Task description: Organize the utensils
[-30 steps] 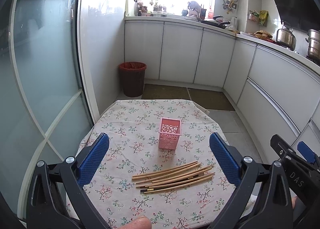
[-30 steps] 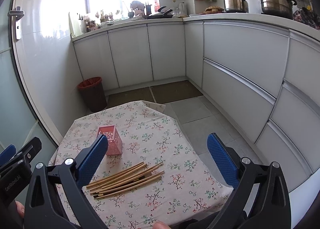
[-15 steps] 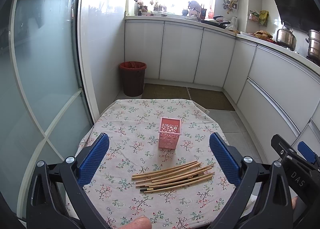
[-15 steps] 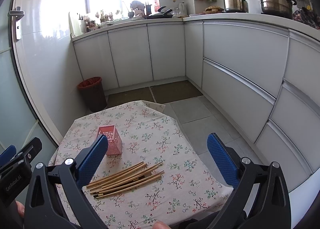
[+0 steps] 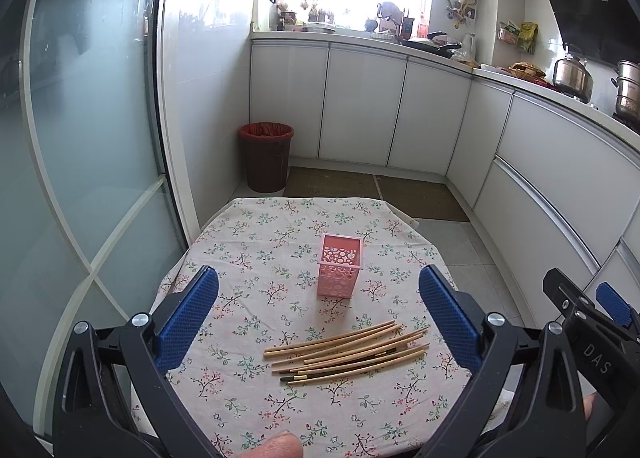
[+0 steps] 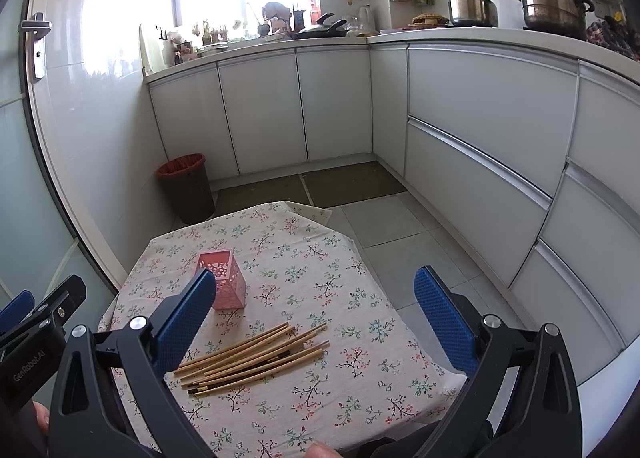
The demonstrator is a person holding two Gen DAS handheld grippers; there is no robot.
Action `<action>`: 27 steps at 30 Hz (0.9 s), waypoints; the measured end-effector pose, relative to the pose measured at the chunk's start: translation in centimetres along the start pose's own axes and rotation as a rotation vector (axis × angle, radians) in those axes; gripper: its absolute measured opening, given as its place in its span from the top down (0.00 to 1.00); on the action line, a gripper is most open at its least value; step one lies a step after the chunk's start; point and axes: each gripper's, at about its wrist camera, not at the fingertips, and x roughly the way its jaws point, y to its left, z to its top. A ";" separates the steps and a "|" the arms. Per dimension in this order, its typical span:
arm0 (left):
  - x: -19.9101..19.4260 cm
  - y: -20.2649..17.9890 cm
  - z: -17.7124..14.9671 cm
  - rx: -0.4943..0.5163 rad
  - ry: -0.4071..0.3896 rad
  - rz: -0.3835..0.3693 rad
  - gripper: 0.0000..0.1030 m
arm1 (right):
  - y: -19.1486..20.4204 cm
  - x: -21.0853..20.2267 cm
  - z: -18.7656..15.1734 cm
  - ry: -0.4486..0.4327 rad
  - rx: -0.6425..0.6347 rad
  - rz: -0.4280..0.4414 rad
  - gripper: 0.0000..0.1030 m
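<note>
Several wooden chopsticks [image 5: 348, 352] [image 6: 256, 358] lie in a loose bundle on the floral tablecloth. Behind them a pink perforated holder [image 5: 340, 270] [image 6: 224, 278] stands upright with nothing visible inside. My left gripper [image 5: 318, 316] hovers above the near side of the table, its blue pads wide apart and nothing between them. My right gripper [image 6: 316, 316] hangs open the same way, to the right of the chopsticks; its left pad [image 6: 184, 318] covers part of the holder. Each gripper shows at the edge of the other's view.
The small table [image 5: 256, 234] with its flowered cloth stands in a narrow kitchen. A red bin [image 5: 266, 155] sits on the floor beyond it. White cabinets [image 6: 480, 137] run along the back and right. A glass door [image 5: 80, 137] is at the left.
</note>
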 end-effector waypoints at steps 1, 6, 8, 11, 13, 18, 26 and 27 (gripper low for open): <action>0.0 0.0 0.0 0.000 0.001 0.000 0.07 | 0.0 0.0 0.0 0.002 0.000 0.001 0.06; 0.0 0.0 -0.1 -0.001 0.001 0.001 0.07 | 0.0 0.0 0.1 0.002 0.001 0.001 0.06; 0.0 0.0 -0.1 -0.001 0.002 0.000 0.07 | 0.0 0.0 0.0 0.001 0.002 0.000 0.06; 0.0 0.1 -0.3 -0.002 0.005 0.000 0.07 | 0.0 0.1 0.0 0.004 0.001 0.001 0.06; 0.0 0.1 -0.4 -0.002 0.005 0.002 0.07 | 0.0 0.1 -0.1 0.004 0.000 0.001 0.06; 0.1 0.2 -0.5 -0.003 0.007 0.000 0.07 | 0.1 0.1 -0.1 0.006 -0.003 0.000 0.06; 0.1 0.2 -0.6 -0.004 0.006 0.002 0.07 | 0.0 0.0 -0.2 0.008 -0.004 0.000 0.06; 0.1 0.2 -0.5 -0.004 0.007 0.000 0.07 | 0.0 0.0 -0.1 0.007 -0.003 0.000 0.06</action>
